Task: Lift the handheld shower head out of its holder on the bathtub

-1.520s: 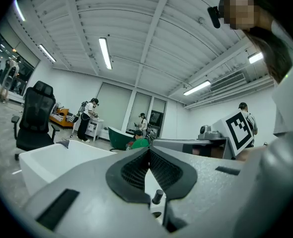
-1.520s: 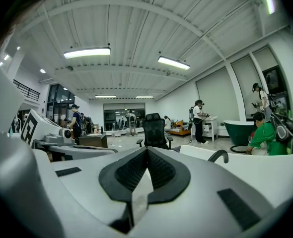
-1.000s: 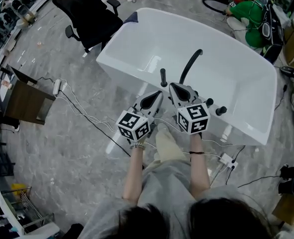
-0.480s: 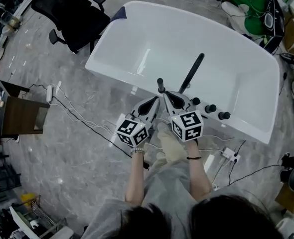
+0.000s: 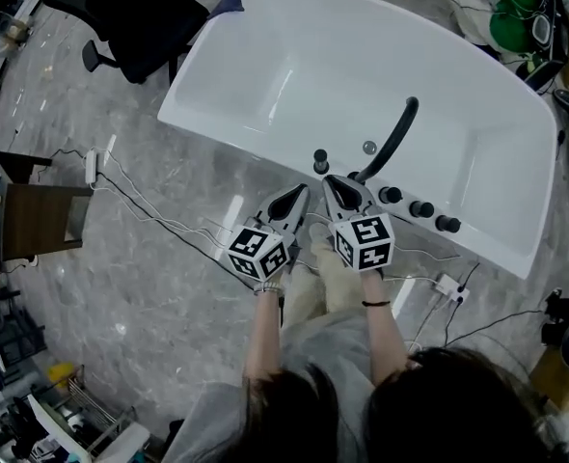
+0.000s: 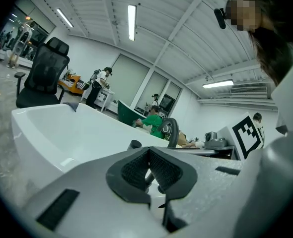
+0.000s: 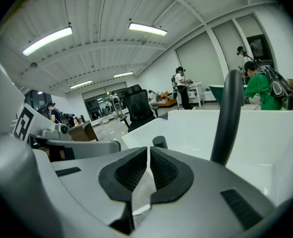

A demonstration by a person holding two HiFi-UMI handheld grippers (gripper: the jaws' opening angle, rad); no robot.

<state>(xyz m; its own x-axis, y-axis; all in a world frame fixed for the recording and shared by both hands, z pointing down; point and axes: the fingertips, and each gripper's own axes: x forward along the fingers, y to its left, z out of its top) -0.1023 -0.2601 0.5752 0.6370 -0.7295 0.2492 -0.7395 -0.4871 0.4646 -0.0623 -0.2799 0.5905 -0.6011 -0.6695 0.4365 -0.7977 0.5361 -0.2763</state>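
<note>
The white bathtub (image 5: 265, 85) fills the upper head view. On its near rim stands a short black cylinder, the handheld shower head (image 5: 320, 160), upright in its holder; it also shows as a stub in the left gripper view (image 6: 134, 144) and the right gripper view (image 7: 160, 142). A curved black spout (image 5: 392, 141) rises just right of it. My left gripper (image 5: 300, 191) and right gripper (image 5: 331, 181) hover side by side just short of the rim, both shut with nothing between the pads. The shower head lies just beyond and between their tips, untouched.
Three black knobs (image 5: 420, 208) line the rim right of the spout. A black office chair (image 5: 121, 17) stands at the tub's far left. Power strips with cables (image 5: 94, 167) (image 5: 448, 287) lie on the marble floor, beside a brown cabinet (image 5: 34, 222). A person in green (image 5: 516, 13) sits beyond the tub.
Both grippers have sunk and come closer to the tub's near rim and the shower head. Their jaws have stayed together.
</note>
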